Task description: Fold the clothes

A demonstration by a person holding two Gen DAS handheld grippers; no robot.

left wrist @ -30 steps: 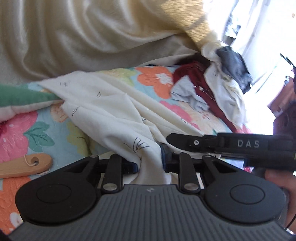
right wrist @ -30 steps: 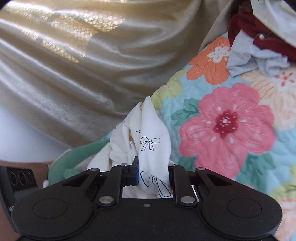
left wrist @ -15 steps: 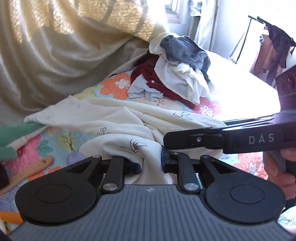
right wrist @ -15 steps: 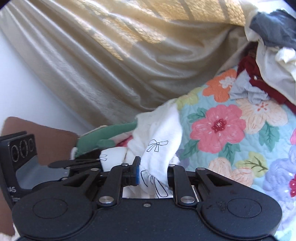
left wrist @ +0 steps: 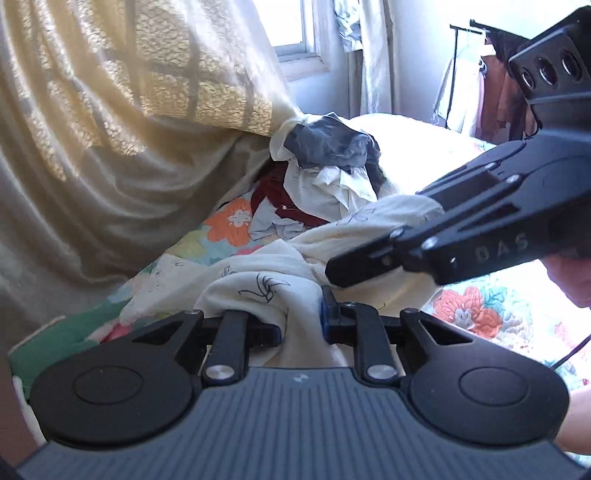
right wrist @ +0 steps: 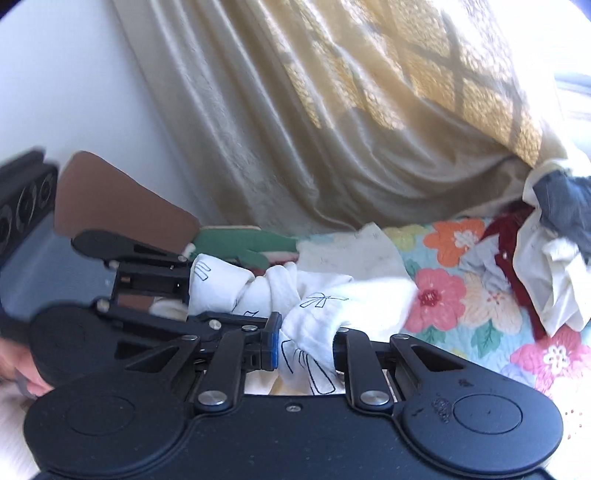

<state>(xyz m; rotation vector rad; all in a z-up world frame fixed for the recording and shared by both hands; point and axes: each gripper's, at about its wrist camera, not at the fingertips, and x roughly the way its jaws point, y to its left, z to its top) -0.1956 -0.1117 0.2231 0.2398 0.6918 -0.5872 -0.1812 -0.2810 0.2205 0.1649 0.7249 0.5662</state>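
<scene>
The cream bow-print garment is clamped by both the left gripper and the right gripper, held bunched just above the floral bed quilt.

cream garment – grip points buried in bunched folds; clothes pile cut by frame edge – window blown out.
</scene>
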